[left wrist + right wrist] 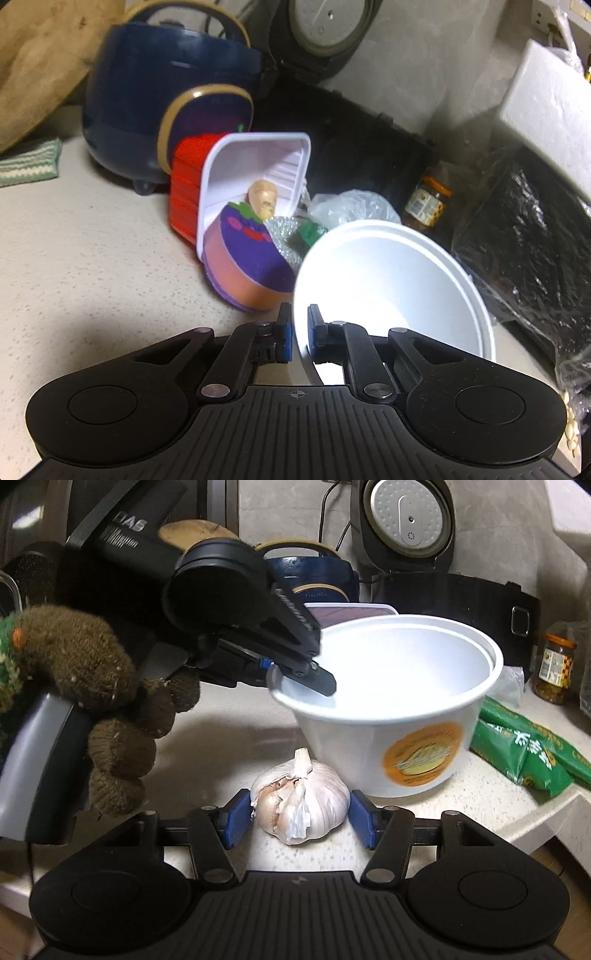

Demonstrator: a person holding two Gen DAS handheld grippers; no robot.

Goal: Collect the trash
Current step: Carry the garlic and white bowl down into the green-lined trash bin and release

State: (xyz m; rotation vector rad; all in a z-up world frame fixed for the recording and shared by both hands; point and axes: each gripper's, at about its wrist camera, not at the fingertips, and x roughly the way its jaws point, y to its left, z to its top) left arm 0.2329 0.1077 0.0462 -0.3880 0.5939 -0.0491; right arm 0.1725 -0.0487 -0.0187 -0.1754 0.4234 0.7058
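Observation:
A white foam bowl with an orange label stands on the speckled counter. My left gripper is shut on its near rim, one blue pad inside the wall and one outside. The right wrist view shows that same gripper reaching in from the left, held by a hand in a brown knit glove. A garlic bulb lies on the counter just in front of the bowl. My right gripper has a blue pad against each side of the bulb.
Behind the bowl lie a tipped white tub with a purple sponge, a clear plastic wrapper, a navy pot, a rice cooker and a jar. Green packets lie right, near the counter edge.

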